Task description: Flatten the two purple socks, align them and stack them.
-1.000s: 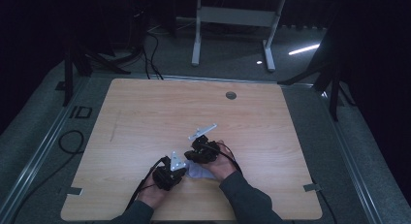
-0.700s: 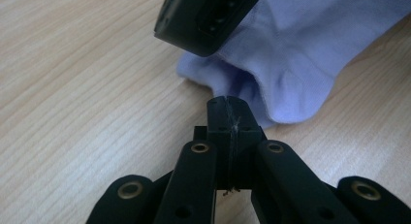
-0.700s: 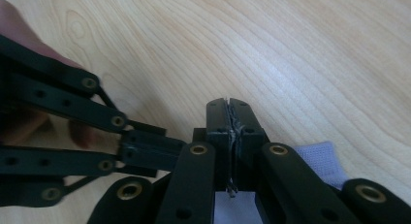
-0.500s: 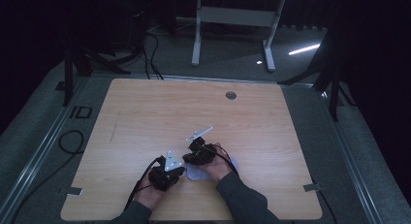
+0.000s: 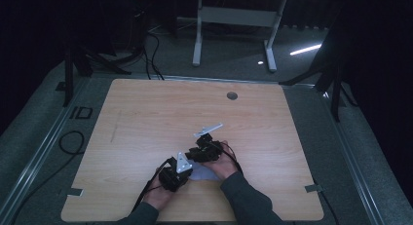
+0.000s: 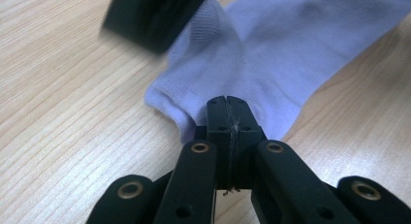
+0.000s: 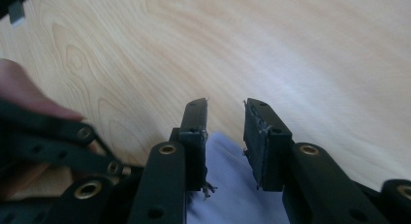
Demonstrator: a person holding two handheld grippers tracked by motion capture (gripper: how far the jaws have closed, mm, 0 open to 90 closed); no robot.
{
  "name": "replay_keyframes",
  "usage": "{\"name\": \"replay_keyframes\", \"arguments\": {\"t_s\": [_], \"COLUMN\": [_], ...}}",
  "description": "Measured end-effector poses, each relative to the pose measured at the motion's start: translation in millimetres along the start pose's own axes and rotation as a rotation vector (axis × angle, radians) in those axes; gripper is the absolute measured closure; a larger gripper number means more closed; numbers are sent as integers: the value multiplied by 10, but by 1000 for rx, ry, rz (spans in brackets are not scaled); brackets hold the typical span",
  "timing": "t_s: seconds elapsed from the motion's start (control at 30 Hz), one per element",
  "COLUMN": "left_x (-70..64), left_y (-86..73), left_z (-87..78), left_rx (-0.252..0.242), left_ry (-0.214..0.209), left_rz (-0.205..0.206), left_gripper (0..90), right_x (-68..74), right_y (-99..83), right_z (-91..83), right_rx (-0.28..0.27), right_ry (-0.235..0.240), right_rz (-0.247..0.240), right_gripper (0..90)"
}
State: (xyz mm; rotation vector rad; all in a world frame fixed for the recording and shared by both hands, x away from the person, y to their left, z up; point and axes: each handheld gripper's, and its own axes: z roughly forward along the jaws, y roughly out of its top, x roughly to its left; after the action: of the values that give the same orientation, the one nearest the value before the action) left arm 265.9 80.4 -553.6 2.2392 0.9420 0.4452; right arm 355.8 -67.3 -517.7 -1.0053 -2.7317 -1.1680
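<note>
A pale lilac sock (image 6: 271,59) lies flat on the wooden table (image 5: 146,118) near its front edge, between the person's hands (image 5: 202,174). My left gripper (image 6: 228,105) is shut on the sock's near edge, pinching the fabric. My right gripper (image 7: 225,112) is open, its jaws set a short way apart just over the sock (image 7: 228,185), with nothing between them. In the high view the left gripper (image 5: 174,172) and the right gripper (image 5: 203,149) sit close together above the sock.
A round cable hole (image 5: 232,95) is set near the table's far edge. A desk frame (image 5: 234,20) stands on the floor beyond the table. A black cable (image 5: 68,142) loops on the floor at the left.
Both hands have shifted slightly toward the table's front edge with the sock. The right gripper has swung round over the sock.
</note>
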Motion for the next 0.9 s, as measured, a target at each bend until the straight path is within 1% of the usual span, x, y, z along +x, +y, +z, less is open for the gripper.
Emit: {"name": "replay_keyframes", "arguments": {"t_s": [0.1,0.17,0.2,0.23,0.3,0.33,0.37,0.4,0.43,0.5,0.57,0.6,0.67,0.73,0.77,0.8,0.83,0.9], "left_x": [-1,2,3,7,7,6,3,5,6,10,20,22,29,34,37,39,39,31], "left_y": [-5,-7,-9,-11,-15,-16,-17,-16,-17,-17,-18,-18,-20,-19,-17,-14,-10,1], "left_z": [10,11,11,10,11,11,12,13,14,16,20,20,21,25,28,32,36,52], "left_rx": [4,3,2,5,1,0,0,-1,-1,-1,-1,-1,-2,-4,-4,-5,-5,-11], "left_ry": [1,0,1,1,2,5,4,3,3,3,8,7,10,11,10,8,7,7], "left_rz": [-12,-20,-22,-23,-31,-31,-35,-35,-39,-45,-51,-54,-62,-69,-72,-73,-72,-79], "left_gripper": [892,893,893,893,893,893,893,893,893,893,894,894,894,894,894,894,894,894], "right_x": [-54,-107,-167,-167,-213,-244,-244,-252,-252,-250,-249,-248,-261,-279,-286,-307,-307,-338], "right_y": [-27,-76,-156,-156,-271,-417,-417,-580,-580,-730,-849,-911,-950,-960,-955,-946,-946,-934], "right_z": [-233,-396,-535,-535,-640,-695,-695,-701,-701,-681,-643,-604,-572,-571,-571,-561,-561,-549], "right_rx": [-30,-40,-41,-41,-38,-26,-26,-4,-4,15,37,57,70,56,56,52,52,43], "right_ry": [-47,-84,-122,-122,-153,-170,-170,-192,-192,-210,-235,-264,-282,-281,-291,-321,-321,-339], "right_rz": [-13,-16,-18,-18,-8,5,5,6,6,7,6,-6,-10,-6,-8,-19,-19,-18], "right_gripper": [686,688,691,691,698,703,703,714,714,728,754,769,773,780,782,782,782,782]}}
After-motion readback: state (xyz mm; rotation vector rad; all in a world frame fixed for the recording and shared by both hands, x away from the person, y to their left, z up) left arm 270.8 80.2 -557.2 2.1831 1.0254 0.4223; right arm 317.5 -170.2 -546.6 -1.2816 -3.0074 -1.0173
